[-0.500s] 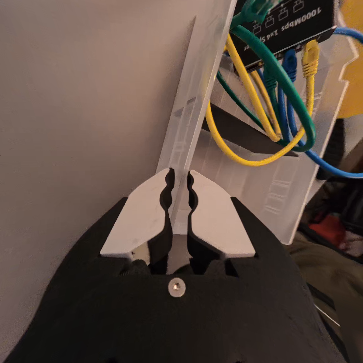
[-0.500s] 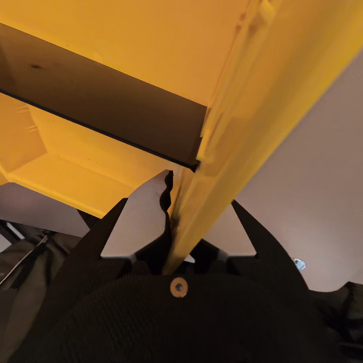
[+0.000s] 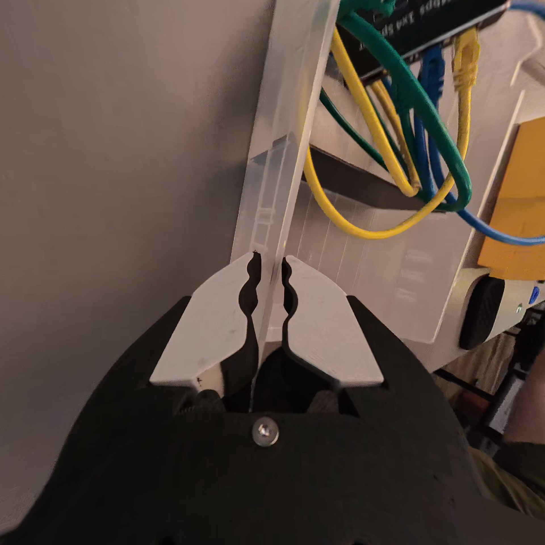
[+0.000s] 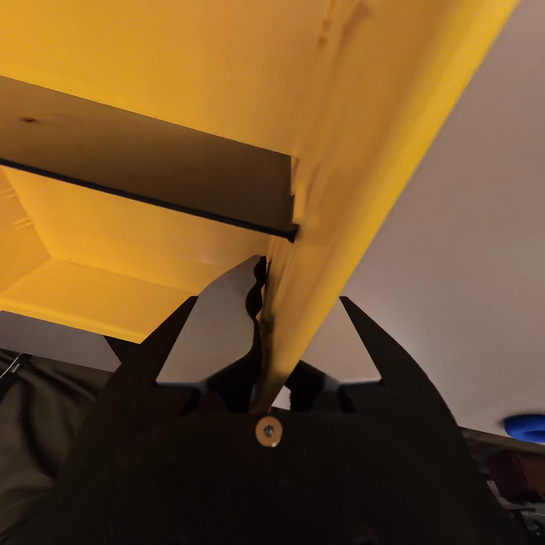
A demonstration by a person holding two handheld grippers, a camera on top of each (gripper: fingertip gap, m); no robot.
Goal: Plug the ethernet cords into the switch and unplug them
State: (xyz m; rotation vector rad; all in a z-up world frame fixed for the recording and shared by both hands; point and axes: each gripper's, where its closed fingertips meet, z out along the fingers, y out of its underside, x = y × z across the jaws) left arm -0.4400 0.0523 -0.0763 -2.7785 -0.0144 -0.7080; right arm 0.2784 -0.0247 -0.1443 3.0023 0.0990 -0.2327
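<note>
Biggest thing here is the yellow bin (image 4: 265,88), filling the right wrist view; the right tool (image 4: 272,295) is clamped on its side wall, one finger inside, the other hidden behind the plastic. A wooden board (image 4: 147,165) shows through the bin's see-through floor.

Over on the left, the clear bin (image 3: 368,280) is tipped up against the pale surface (image 3: 118,177), its near wall running away from the camera. The left tool (image 3: 271,265) has its two white fingers (image 3: 212,318) pinched together on that thin wall.

Up in the top right corner sits the black switch (image 3: 442,26), long axis slanting up to the right, ports facing down toward the camera. Cords hang from it in loops: a green cord (image 3: 413,97), a yellow cord (image 3: 333,218) sagging lowest, a blue cord (image 3: 430,97). A yellow plug (image 3: 466,62) and a blue plug (image 3: 432,65) are seated in the ports, pointing upward.
</note>
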